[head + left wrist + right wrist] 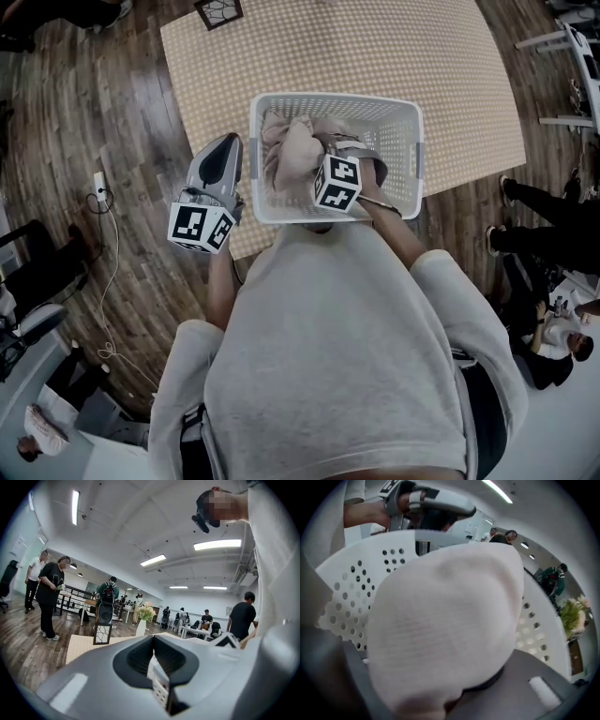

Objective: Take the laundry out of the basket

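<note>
A white perforated laundry basket (412,141) stands on the checked table (375,47) right in front of me. Pale pink laundry (291,141) is bunched in its left half. My right gripper (321,155) reaches into the basket and is shut on that cloth. In the right gripper view the pink laundry (445,620) bulges out of the gripper (454,691) and fills most of the picture, with the basket wall (351,583) behind it. My left gripper (228,148) hangs just outside the basket's left wall, jaws together and holding nothing. It (159,667) points level across the room.
A dark framed panel (218,12) stands at the table's far left corner. A cable (105,281) trails on the wood floor at my left. People's legs (534,202) are close on the right. A flower vase (144,617) and several standing people show in the left gripper view.
</note>
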A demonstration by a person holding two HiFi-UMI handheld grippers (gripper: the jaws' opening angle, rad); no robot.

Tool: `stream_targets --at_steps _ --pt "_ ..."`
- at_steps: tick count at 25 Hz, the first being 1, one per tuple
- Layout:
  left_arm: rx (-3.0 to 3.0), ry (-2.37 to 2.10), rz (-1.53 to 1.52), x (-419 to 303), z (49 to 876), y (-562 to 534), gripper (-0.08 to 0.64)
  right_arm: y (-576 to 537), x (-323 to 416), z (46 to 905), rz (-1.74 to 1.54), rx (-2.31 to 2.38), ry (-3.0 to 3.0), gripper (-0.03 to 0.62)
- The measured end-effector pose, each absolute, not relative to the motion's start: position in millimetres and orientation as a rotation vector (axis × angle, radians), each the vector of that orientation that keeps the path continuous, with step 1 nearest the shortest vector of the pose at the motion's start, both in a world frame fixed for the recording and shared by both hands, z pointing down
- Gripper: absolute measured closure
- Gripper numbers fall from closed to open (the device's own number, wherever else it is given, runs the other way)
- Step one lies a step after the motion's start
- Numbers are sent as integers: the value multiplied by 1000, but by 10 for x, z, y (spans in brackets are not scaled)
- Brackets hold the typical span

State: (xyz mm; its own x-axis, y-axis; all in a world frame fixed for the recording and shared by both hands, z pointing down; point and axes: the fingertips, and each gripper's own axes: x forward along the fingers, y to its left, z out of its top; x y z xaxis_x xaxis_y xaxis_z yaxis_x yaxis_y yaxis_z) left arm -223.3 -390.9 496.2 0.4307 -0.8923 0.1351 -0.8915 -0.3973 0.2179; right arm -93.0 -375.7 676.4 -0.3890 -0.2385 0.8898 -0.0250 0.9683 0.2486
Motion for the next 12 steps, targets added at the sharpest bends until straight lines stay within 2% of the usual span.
stream_targets --at_steps 4,7,12 --pt "2451 -1542 -6 -2197 4939 -3906 552 -3954 -824 6147 -429 354 -1951 433" --pt "2474 -1532 -6 -2123 4883 -3908 552 -3984 -773 6001 -470 402 -1960 433" --pt "2515 -1519 -2 -2009 4753 -3873 552 -3951 -723 5964 -200 541 -2163 433"
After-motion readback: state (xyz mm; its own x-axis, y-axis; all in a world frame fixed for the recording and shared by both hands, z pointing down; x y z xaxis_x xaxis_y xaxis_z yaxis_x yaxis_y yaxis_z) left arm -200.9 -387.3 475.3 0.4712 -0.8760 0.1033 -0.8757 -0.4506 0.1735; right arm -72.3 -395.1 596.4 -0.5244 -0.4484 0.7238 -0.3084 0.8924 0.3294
